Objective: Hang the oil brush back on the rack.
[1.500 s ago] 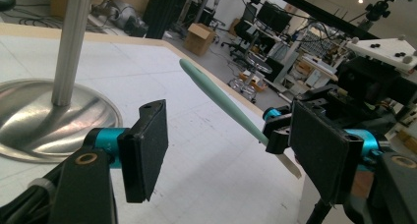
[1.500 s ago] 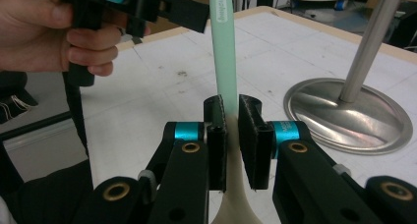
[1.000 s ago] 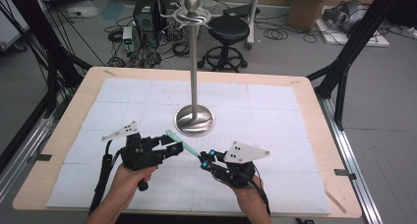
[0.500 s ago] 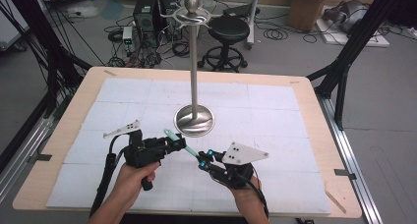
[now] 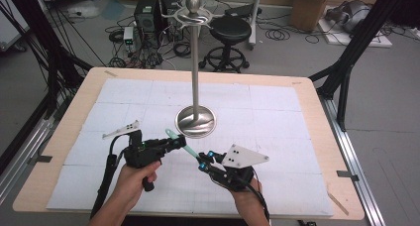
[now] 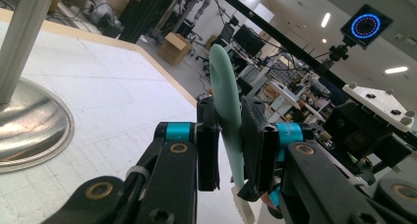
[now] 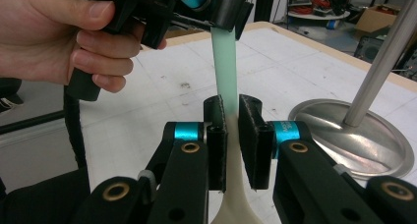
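Note:
A slim utensil [image 5: 189, 150], pale green at one end and cream at the other, hangs above the table between both grippers. My left gripper [image 5: 180, 142] has just been closing its jaws, and its pads now press on the green end [image 6: 223, 81]. My right gripper [image 5: 203, 161] is shut on the utensil lower down, where green fades to cream [image 7: 225, 62]. In the right gripper view the left gripper [image 7: 211, 3] and the hand [image 7: 64, 37] holding it sit at the top. The right gripper [image 6: 364, 130] is at the right of the left gripper view.
A tall metal stand [image 5: 194, 62] with a round polished base [image 5: 195, 121] rises from the middle of the white mat [image 5: 277, 117], just beyond the grippers. The base shows in the gripper views [image 6: 29, 130] [image 7: 354, 135]. Wooden table edges [image 5: 322, 137] frame the mat.
The left gripper's jaws have closed onto the green end of the utensil. Both hands have stayed where they were.

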Demonstrator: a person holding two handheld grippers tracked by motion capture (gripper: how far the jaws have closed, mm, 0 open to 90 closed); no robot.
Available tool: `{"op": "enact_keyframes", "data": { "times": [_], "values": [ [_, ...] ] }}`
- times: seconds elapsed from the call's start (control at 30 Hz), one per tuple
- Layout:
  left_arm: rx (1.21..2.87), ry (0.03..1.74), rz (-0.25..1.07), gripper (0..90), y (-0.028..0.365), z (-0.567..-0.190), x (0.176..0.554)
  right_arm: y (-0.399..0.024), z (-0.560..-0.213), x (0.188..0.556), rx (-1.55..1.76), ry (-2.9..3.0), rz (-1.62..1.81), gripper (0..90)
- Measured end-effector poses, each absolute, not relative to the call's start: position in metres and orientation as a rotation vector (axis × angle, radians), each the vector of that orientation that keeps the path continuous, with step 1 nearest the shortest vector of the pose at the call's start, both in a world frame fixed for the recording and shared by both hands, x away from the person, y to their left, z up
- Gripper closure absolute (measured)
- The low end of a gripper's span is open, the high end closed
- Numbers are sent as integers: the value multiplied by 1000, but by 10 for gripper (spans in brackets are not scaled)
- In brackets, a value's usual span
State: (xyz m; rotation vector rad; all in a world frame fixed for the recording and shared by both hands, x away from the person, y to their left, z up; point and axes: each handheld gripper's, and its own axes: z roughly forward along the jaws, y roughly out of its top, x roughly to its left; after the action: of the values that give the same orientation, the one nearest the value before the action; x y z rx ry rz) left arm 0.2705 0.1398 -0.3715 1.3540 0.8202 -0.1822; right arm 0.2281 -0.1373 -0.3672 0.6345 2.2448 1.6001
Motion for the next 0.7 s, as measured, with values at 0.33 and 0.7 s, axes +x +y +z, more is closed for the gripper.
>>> {"op": "enact_keyframes", "data": {
  "times": [0.33, 0.7],
  "values": [
    [1333, 784, -206, 821, 142, -369, 269, -133, -368, 229, 622, 2259, 1623, 809],
    [1441, 583, -130, 827, 153, -344, 266, -140, -360, 236, 550, 2297, 1806, 449]
  ]
}}
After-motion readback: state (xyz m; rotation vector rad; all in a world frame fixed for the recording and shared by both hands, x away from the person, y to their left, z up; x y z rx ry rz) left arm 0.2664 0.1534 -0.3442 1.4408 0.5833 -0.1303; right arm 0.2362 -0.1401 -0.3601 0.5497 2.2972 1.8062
